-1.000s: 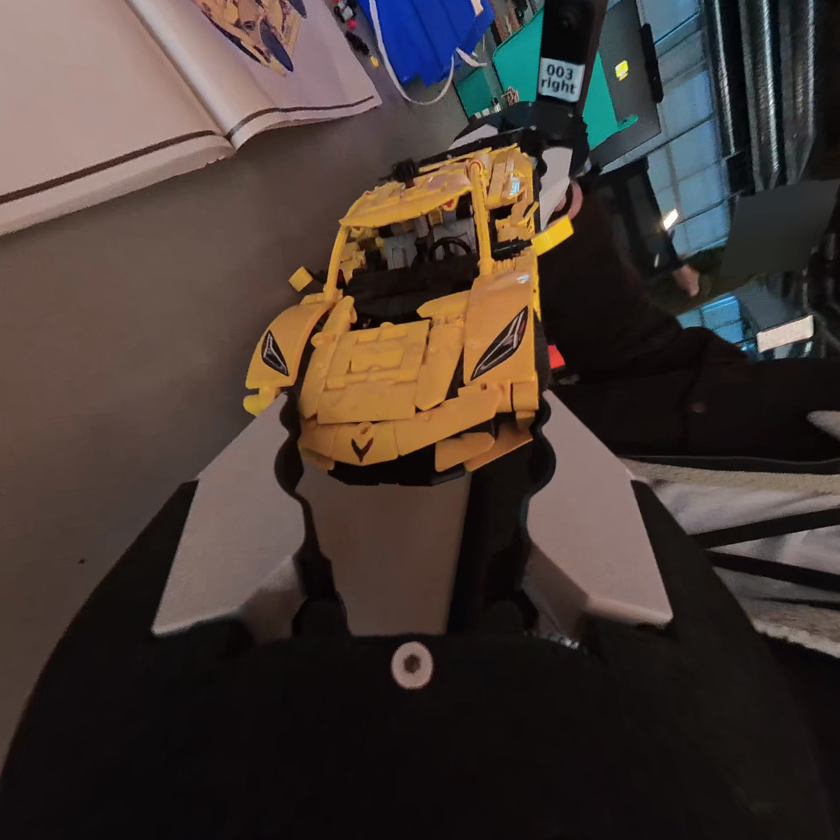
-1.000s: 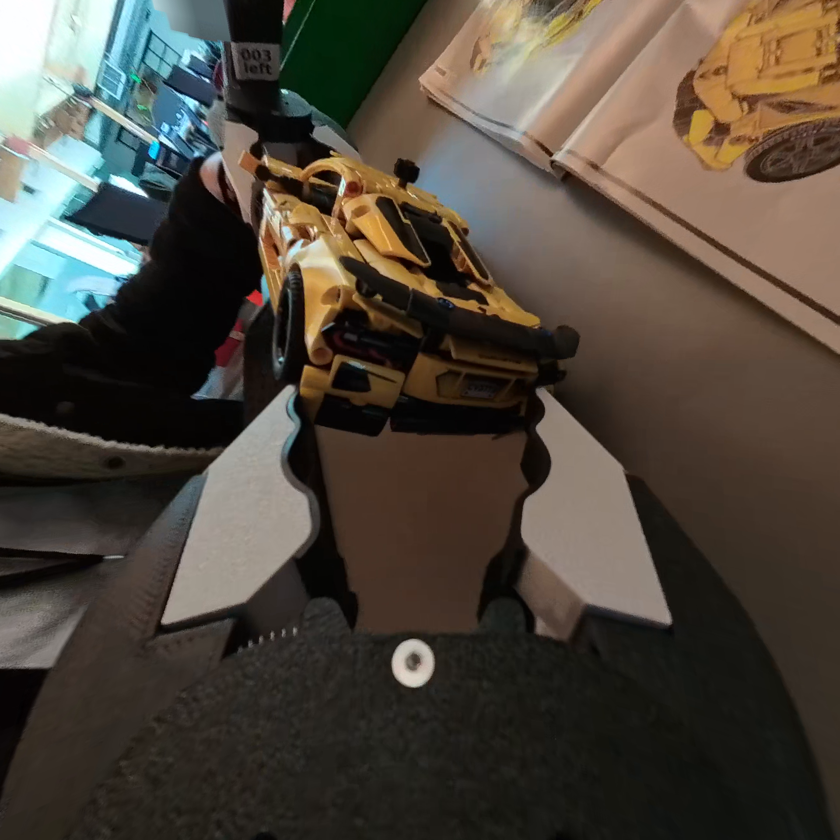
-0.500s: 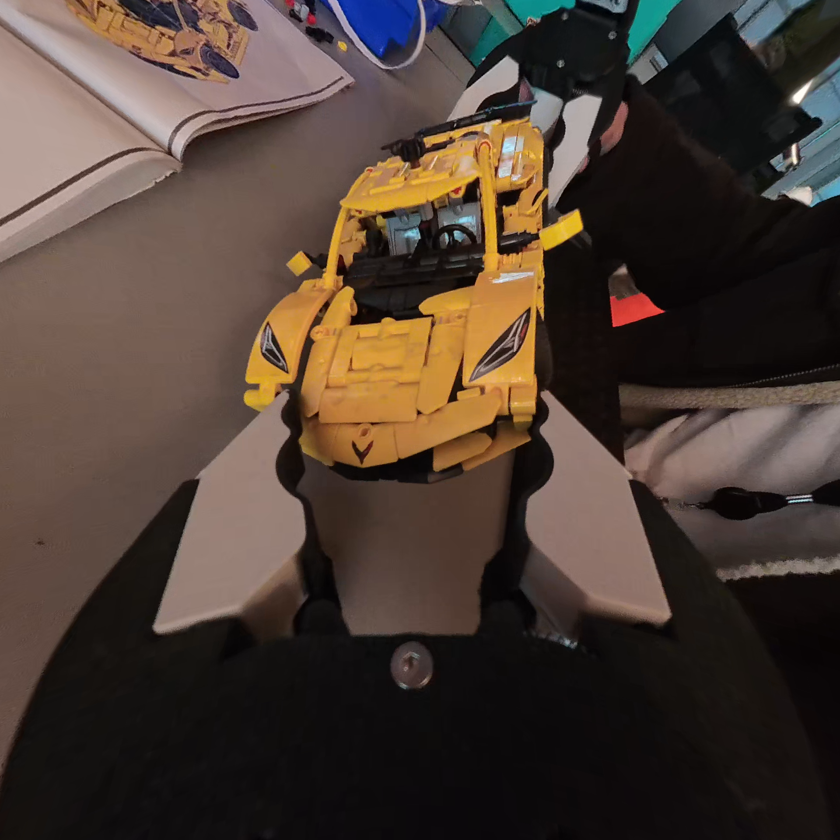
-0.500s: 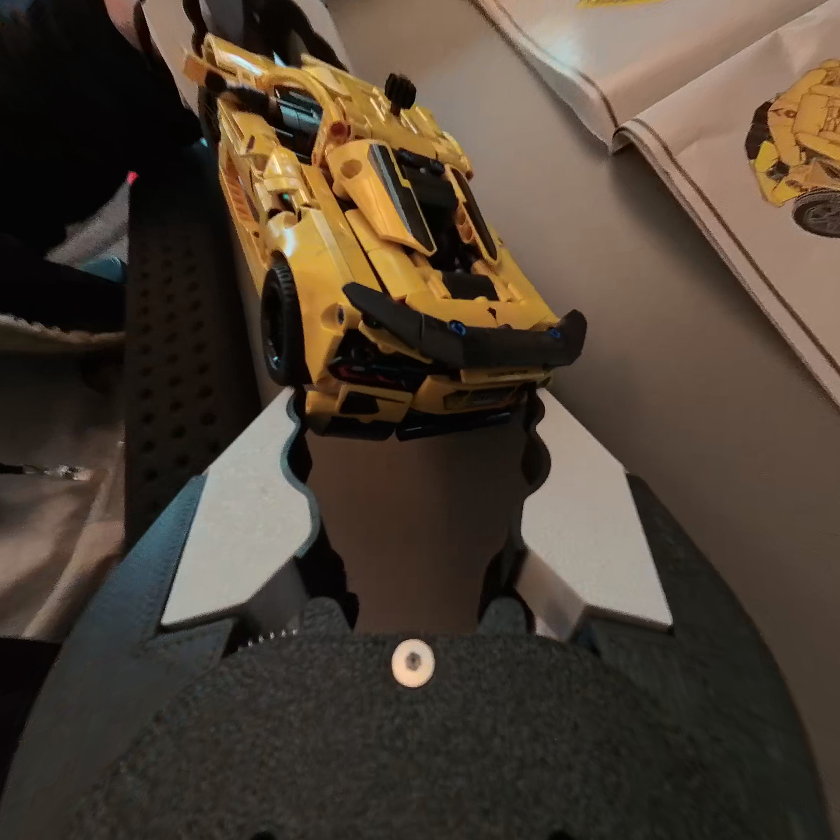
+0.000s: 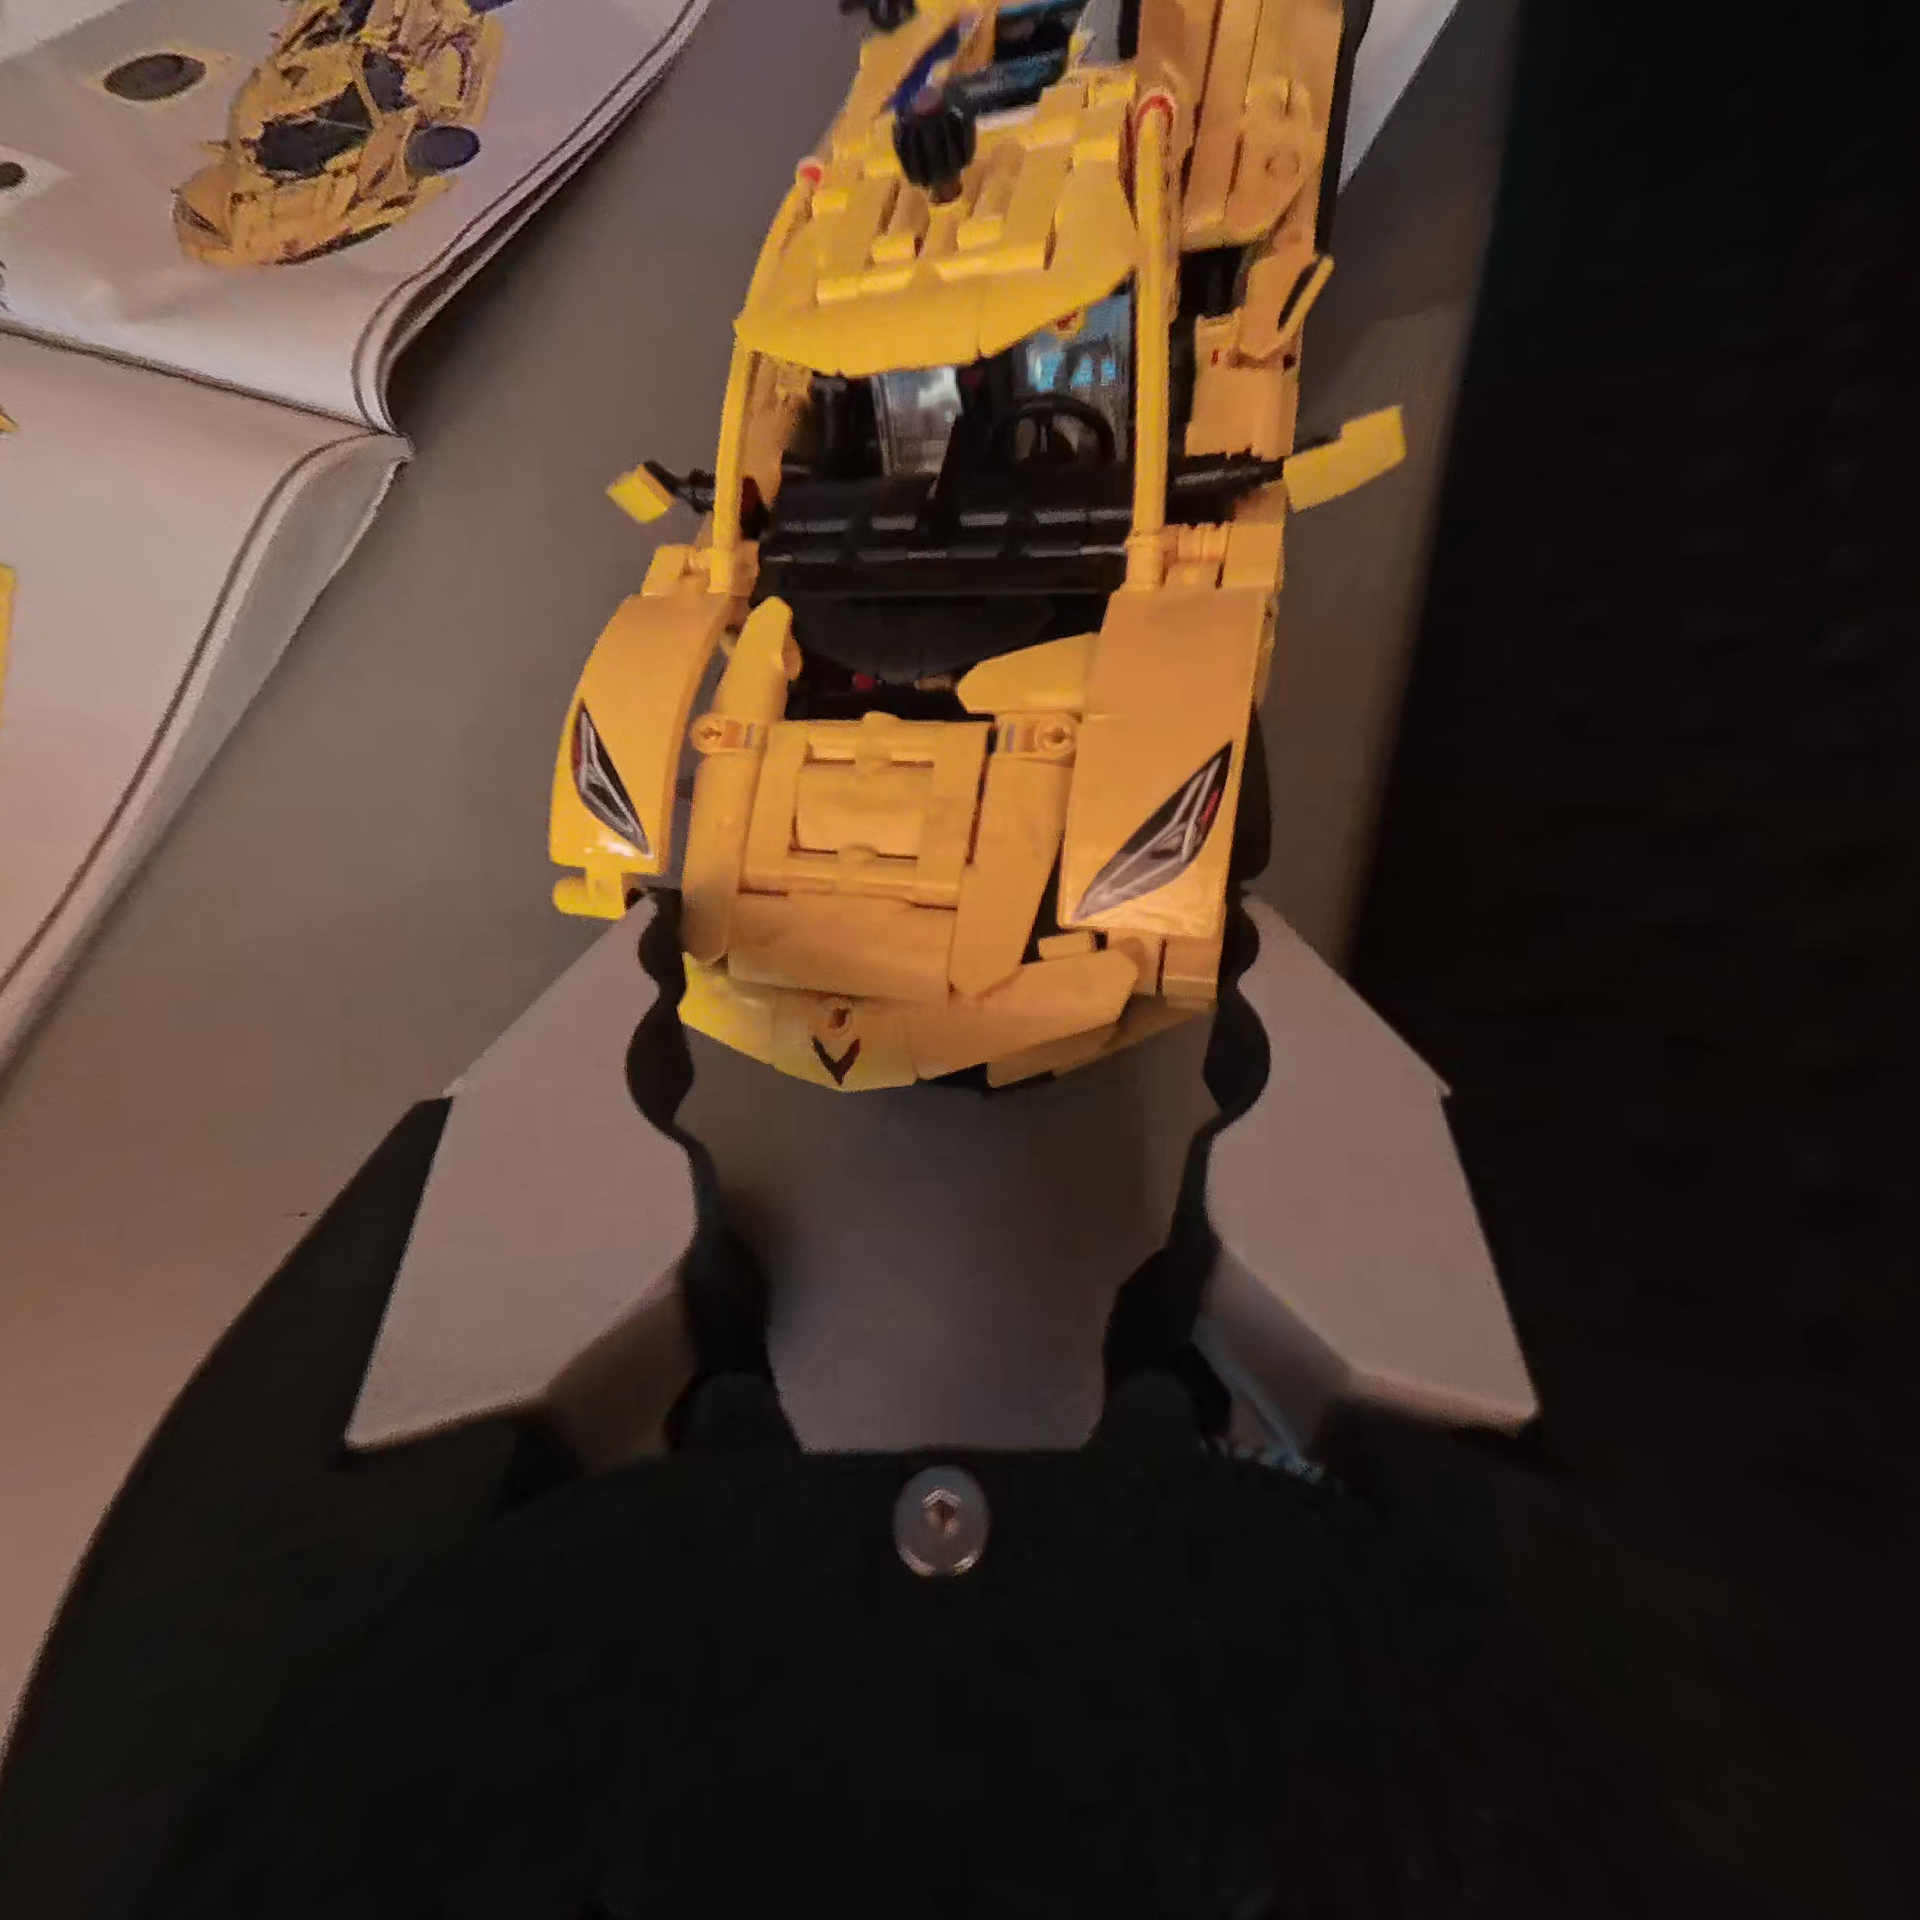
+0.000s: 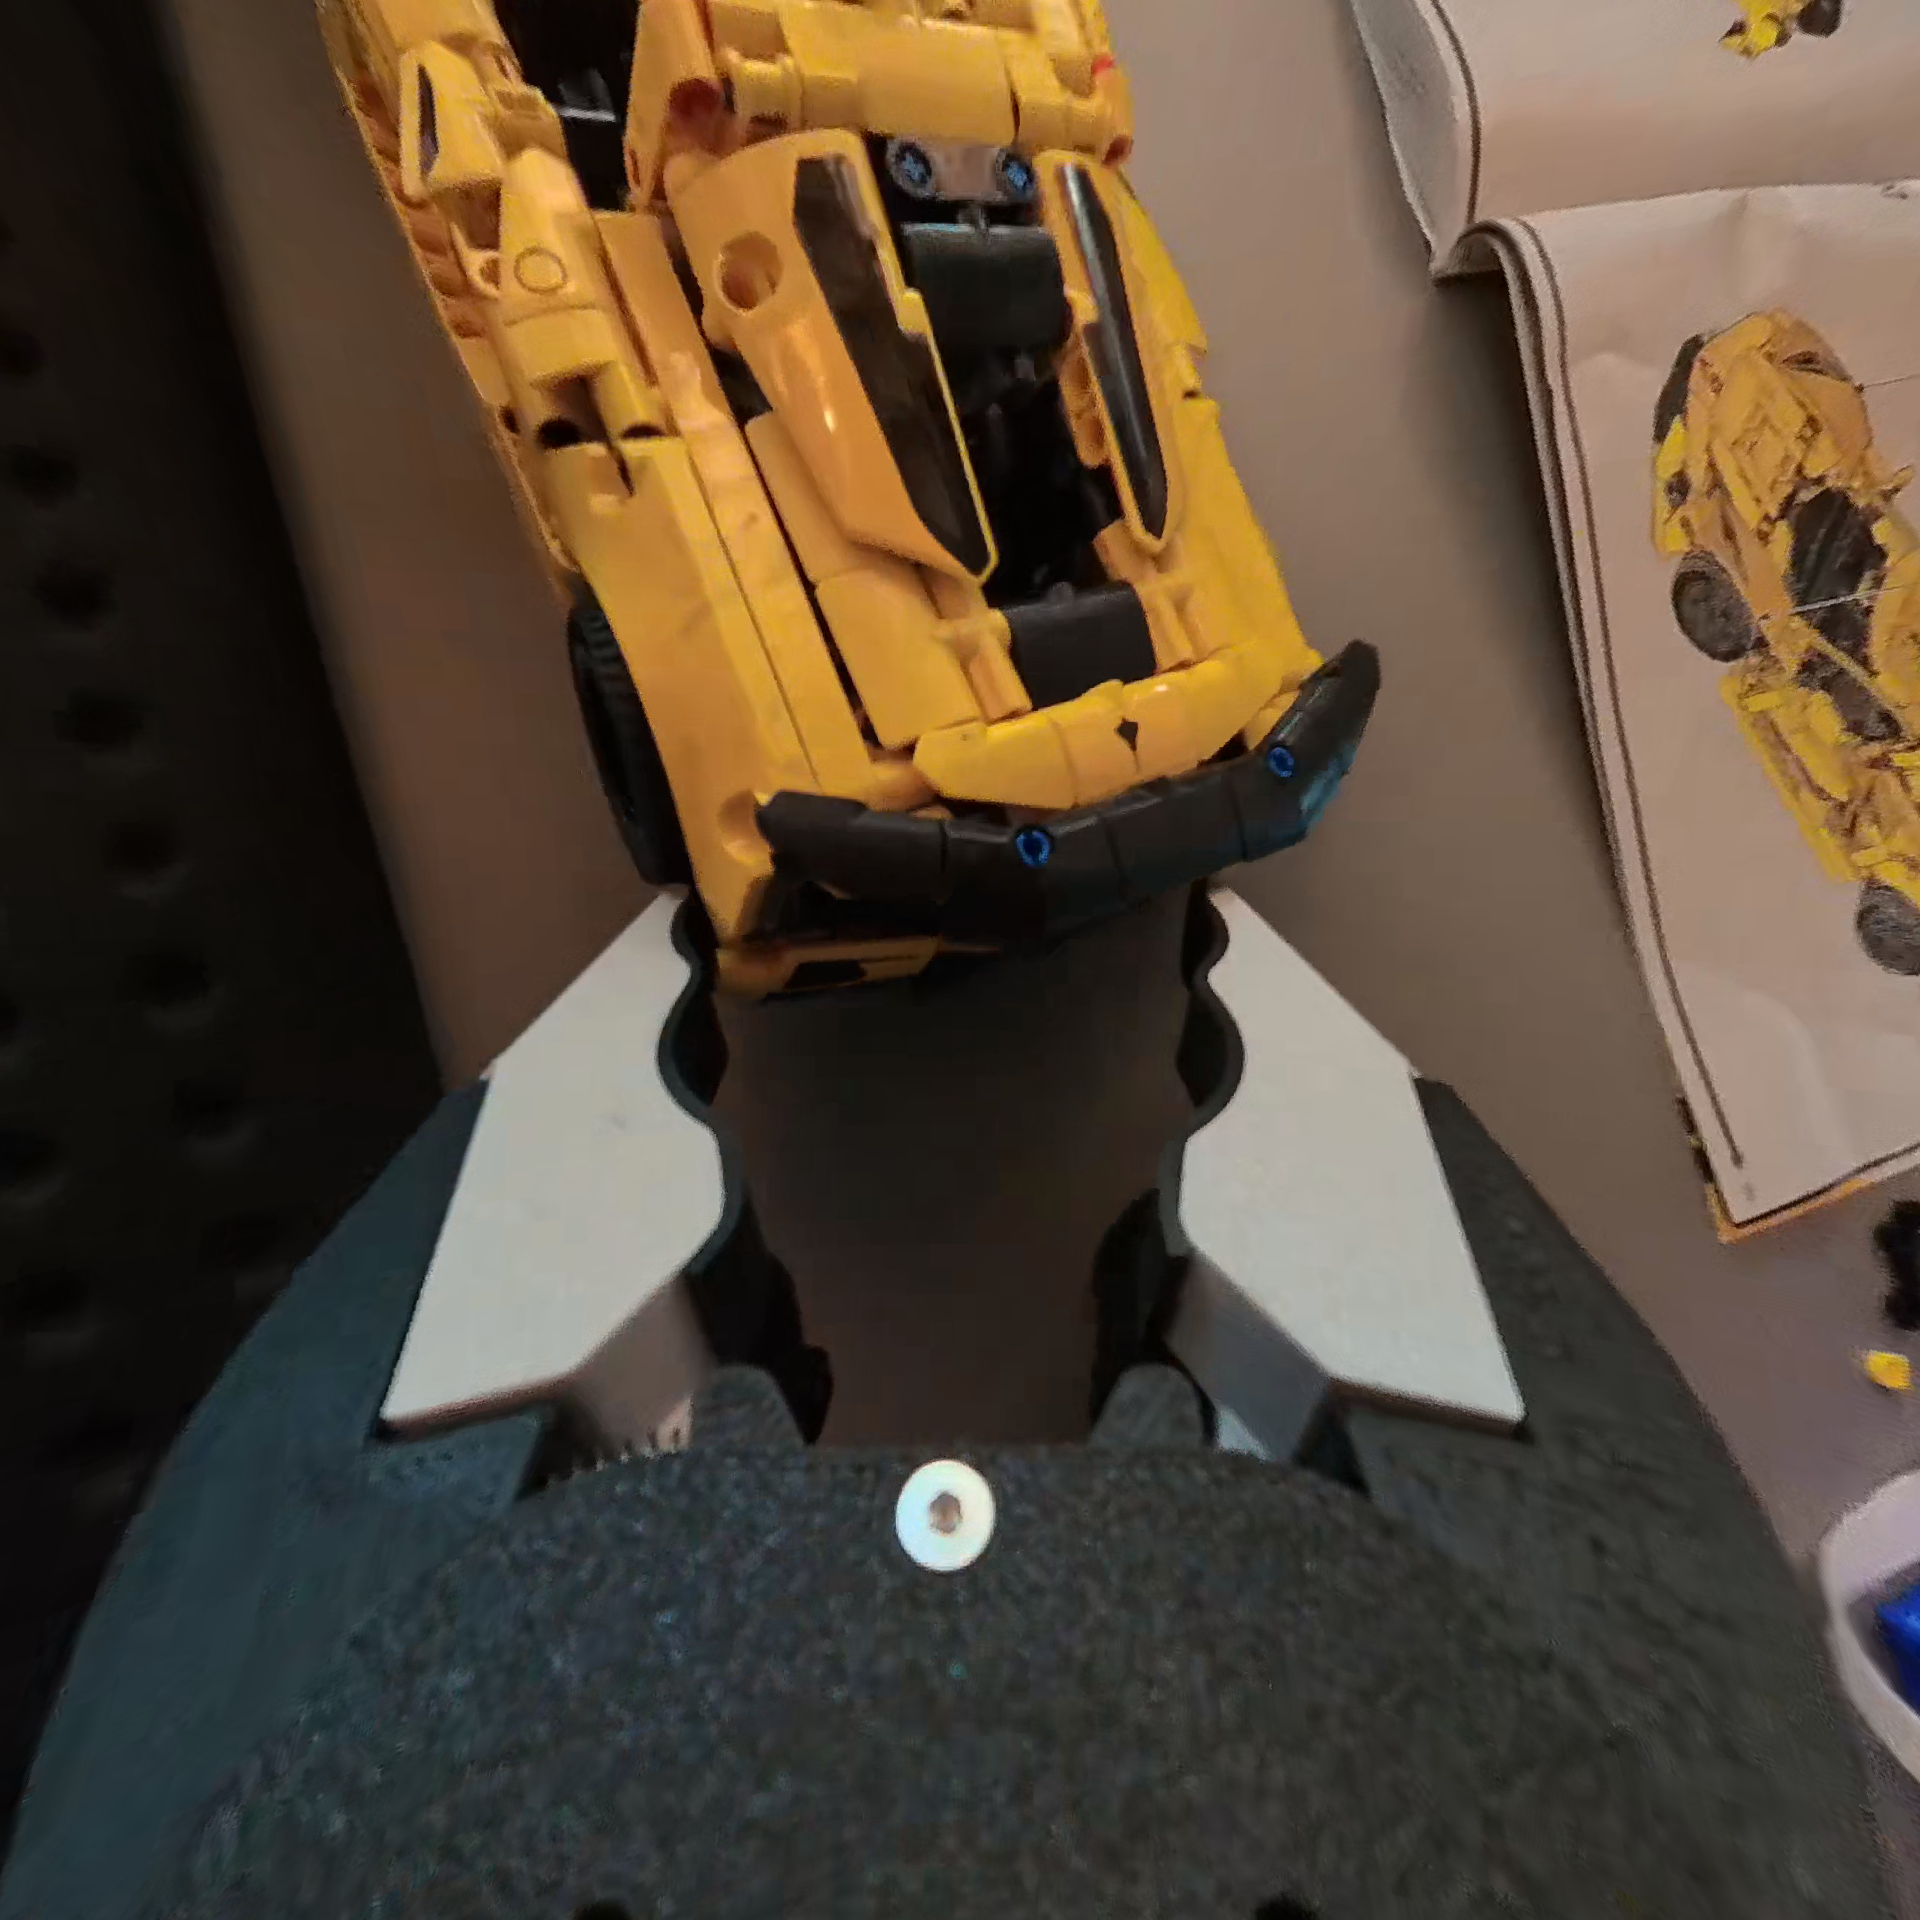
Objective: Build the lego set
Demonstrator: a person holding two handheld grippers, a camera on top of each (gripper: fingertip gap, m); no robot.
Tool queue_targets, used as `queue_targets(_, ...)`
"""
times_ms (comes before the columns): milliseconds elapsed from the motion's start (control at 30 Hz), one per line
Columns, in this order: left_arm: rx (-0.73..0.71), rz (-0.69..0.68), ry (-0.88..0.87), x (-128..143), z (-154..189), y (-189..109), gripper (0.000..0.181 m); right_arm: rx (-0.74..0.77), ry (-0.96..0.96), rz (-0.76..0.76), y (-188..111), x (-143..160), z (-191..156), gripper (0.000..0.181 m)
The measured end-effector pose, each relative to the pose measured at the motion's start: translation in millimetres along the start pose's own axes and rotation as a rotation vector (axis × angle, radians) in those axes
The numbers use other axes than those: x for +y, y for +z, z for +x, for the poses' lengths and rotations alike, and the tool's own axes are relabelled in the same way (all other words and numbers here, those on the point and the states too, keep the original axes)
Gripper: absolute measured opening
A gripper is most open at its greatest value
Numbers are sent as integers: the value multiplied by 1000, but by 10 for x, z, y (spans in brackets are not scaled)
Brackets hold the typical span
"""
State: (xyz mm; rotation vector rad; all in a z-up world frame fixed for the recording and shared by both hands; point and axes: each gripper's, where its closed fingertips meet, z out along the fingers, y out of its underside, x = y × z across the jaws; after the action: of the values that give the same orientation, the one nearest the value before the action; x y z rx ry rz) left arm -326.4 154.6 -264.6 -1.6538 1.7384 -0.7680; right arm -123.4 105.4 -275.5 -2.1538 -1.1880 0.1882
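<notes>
Grey table [image 5: 312, 935]: open booklet [image 5: 156, 499] beside tool-gripped yellow car [image 5: 935, 810].

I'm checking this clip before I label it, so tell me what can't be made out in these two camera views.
- Left wrist view: the yellow lego car has its rear cut off by the top edge.
- Right wrist view: the car's front is cut off by the top edge.
- Both views: each gripper's finger contact with the car is hidden under its bodywork, left gripper, right gripper.
- Instruction booklet: blurred, partly out of frame.

Right gripper [image 6: 940, 961] clamped on yellow lego car [image 6: 894, 499] tail; booklet [image 6: 1756, 644] beside.
</notes>
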Motion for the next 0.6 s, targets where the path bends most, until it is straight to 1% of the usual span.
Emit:
queue_targets(100,-75,-64,92,58,-9,74,103,86,-74,-58,54,82,41,89)
queue_targets(167,-106,-83,126,86,-24,105,104,90,-63,-57,53,80,37,88)
queue_targets(300,-112,-72,104,69,-28,110,104,73,-28,-23,54,99,18,85)
queue_targets(367,-95,-42,52,47,6,90,105,22,37,-19,7,136,-44,90)
queue_targets(433,-61,33,-65,-40,57,-25,104,-71,164,6,-95,154,-120,93)
queue_targets(467,-38,91,-172,-106,58,-108,104,-111,249,31,-153,139,-122,94)
queue_targets(533,66,204,-464,-224,56,-237,104,-208,470,92,-241,70,-71,93)
queue_targets(567,107,227,-600,-234,18,-260,104,-265,578,127,-266,15,-21,92)
queue_targets(600,127,234,-694,-218,-36,-265,102,-305,667,160,-275,-31,52,90)
